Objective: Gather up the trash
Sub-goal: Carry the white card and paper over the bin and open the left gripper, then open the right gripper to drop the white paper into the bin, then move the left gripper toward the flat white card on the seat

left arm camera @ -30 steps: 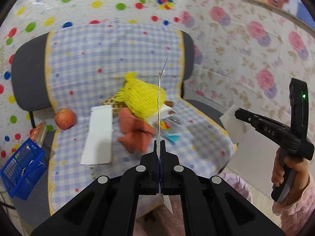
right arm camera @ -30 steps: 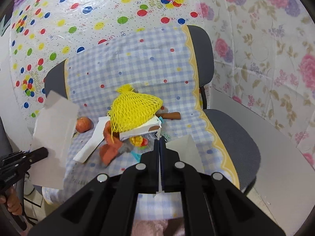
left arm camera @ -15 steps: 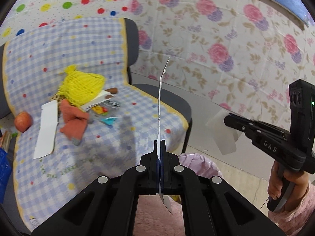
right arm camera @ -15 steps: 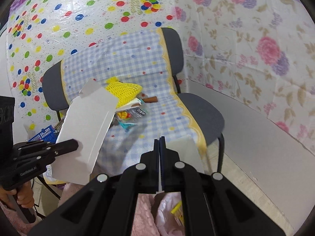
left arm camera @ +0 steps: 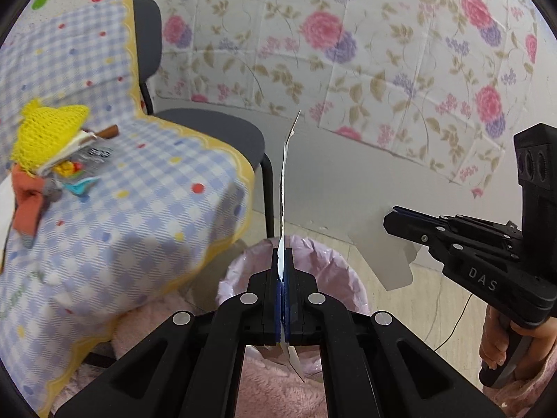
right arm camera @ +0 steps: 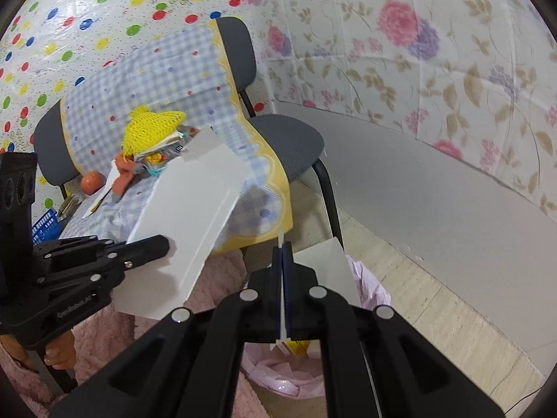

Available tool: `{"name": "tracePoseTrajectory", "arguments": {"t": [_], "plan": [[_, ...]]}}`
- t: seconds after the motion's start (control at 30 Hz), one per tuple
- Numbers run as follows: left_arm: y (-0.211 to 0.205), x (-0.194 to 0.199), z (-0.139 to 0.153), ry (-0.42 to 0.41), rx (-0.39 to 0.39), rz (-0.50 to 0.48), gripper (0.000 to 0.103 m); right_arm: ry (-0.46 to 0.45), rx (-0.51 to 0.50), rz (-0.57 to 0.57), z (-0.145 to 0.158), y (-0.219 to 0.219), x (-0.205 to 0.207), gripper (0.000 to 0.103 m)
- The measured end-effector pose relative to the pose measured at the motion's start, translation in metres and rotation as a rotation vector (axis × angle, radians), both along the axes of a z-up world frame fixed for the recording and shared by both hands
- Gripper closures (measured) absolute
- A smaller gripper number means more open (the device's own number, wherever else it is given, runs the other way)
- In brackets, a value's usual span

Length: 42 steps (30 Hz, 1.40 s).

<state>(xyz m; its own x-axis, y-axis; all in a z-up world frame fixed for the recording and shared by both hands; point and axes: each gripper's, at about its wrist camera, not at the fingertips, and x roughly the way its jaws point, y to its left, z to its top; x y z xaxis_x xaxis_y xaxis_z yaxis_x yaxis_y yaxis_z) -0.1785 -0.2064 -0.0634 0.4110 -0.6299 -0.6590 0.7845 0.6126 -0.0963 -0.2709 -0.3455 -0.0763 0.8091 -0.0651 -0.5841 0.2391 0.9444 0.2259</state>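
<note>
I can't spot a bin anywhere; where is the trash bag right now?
The pink trash bag sits on the floor beside the chair, low in both views, under the left tool and right tool.

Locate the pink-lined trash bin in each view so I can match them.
Left wrist: pink-lined trash bin at bottom centre, behind the left gripper.
Right wrist: bin at bottom centre-right, under the right gripper.
Shared landmark: yellow net bag on the chair.
</note>
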Motion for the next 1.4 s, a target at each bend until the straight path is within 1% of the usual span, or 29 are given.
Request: {"name": "tracePoseTrajectory", "arguments": {"t": [0.1,0.23,0.33,0.37,0.4,0.43,0.47,0.5,0.53,0.57,0.63,0.7,0.77,0.83,0.9,1.0,1.1,1.2,1.3,1.4], "plan": [[-0.015,0.006,-0.011,0.017,0.014,-0.013,0.101,0.015,0.024,-0.016,-0.01,-0.011,0.002,0.101],[-0.031,0.019,-0.029,0.073,0.033,-0.016,0.101,0.033,0.054,-0.031,-0.023,-0.023,0.007,0.101],[-0.038,0.026,-0.04,0.113,0.047,-0.003,0.099,0.052,0.066,-0.04,-0.036,-0.031,0.013,0.101],[-0.039,0.027,-0.043,0.128,0.048,-0.001,0.093,0.057,0.08,-0.038,-0.041,-0.034,0.014,0.101],[-0.039,0.028,-0.044,0.133,0.048,0.002,0.083,0.061,0.096,-0.038,-0.045,-0.037,0.015,0.101],[-0.038,0.028,-0.043,0.129,0.05,0.009,0.077,0.068,0.109,-0.039,-0.049,-0.04,0.017,0.099],[-0.036,0.028,-0.042,0.115,0.048,0.021,0.062,0.075,0.116,-0.042,-0.051,-0.042,0.019,0.09],[-0.034,0.029,-0.039,0.105,0.044,0.032,0.055,0.077,0.12,-0.045,-0.053,-0.044,0.019,0.076],[-0.03,0.03,-0.037,0.101,0.04,0.043,0.055,0.078,0.121,-0.05,-0.053,-0.045,0.02,0.071],[-0.028,0.03,-0.035,0.1,0.036,0.048,0.055,0.076,0.12,-0.052,-0.051,-0.045,0.02,0.068],[-0.017,0.033,-0.028,0.094,0.027,0.076,0.053,0.064,0.108,-0.05,-0.043,-0.044,0.018,0.069],[-0.007,0.035,-0.021,0.091,0.014,0.107,0.041,0.041,0.089,-0.055,-0.031,-0.044,0.014,0.069],[0.008,0.036,-0.012,0.095,-0.021,0.135,0.038,0.008,0.069,-0.064,-0.017,-0.044,0.007,0.069],[0.019,0.035,-0.004,0.086,-0.039,0.155,0.035,-0.026,0.048,-0.067,-0.002,-0.042,0.003,0.069],[0.028,0.032,0.003,0.057,-0.036,0.179,0.034,-0.057,0.032,-0.059,0.013,-0.038,0.0,0.069],[0.04,0.029,0.01,0.031,-0.038,0.199,0.034,-0.083,0.015,-0.034,0.025,-0.028,0.004,0.069],[0.056,0.028,0.019,0.008,-0.056,0.218,0.034,-0.095,0.008,0.016,0.032,-0.011,0.017,0.069],[0.074,0.027,0.026,-0.043,-0.045,0.259,0.034,-0.088,-0.015,0.073,0.035,0.008,0.035,0.069],[0.093,0.032,0.031,-0.087,-0.023,0.321,0.034,-0.079,-0.032,0.128,0.039,0.029,0.055,0.069],[0.117,0.042,0.036,-0.112,0.0,0.398,0.034,-0.08,-0.048,0.176,0.045,0.047,0.075,0.069]]}}
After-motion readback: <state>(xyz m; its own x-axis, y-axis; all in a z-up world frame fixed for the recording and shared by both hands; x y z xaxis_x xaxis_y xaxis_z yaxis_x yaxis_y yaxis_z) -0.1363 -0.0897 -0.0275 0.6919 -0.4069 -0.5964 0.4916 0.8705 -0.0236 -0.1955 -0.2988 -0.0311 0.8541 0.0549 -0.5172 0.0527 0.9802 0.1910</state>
